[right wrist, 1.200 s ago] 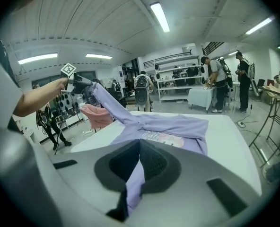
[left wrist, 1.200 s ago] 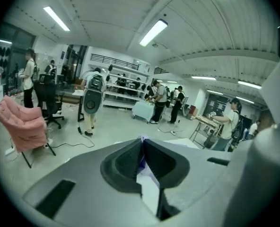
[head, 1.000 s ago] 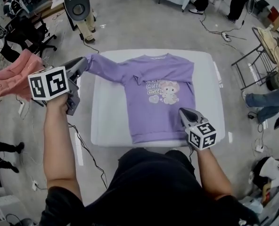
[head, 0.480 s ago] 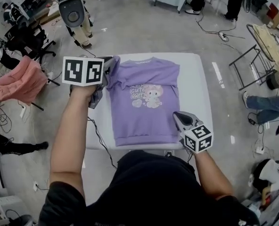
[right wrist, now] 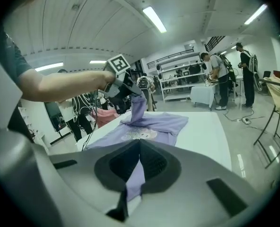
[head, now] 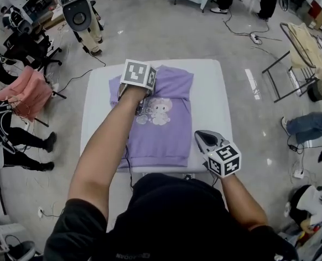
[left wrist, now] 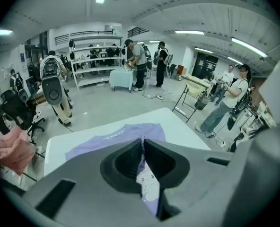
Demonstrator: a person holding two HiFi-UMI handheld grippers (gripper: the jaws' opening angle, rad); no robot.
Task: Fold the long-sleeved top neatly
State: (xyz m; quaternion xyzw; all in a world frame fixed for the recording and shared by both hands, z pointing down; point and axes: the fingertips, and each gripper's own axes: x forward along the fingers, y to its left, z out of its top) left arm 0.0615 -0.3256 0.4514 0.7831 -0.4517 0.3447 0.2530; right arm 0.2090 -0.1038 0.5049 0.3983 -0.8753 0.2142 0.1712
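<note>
Right, my left gripper [head: 142, 105] sits over the chest of the purple long-sleeved top [head: 169, 132]. Its jaws are drawn almost together and pinch a thin strip of purple cloth. From the right gripper view I can see that this strip is a sleeve [right wrist: 137, 109], pulled up off the garment and hanging from those jaws above the printed front.

My right gripper [head: 200, 138] is at the near right corner of the top, close to my body. Its jaws are pressed tight, with a fold of the purple fabric caught between them at the hem.

The top itself lies spread on the white table [head: 212, 102], print facing up, collar at the far side and hem toward me. It lies left of the table's middle, with a wide bare strip of table to its right. The body of the garment rests flat on the table between the two grippers.
</note>
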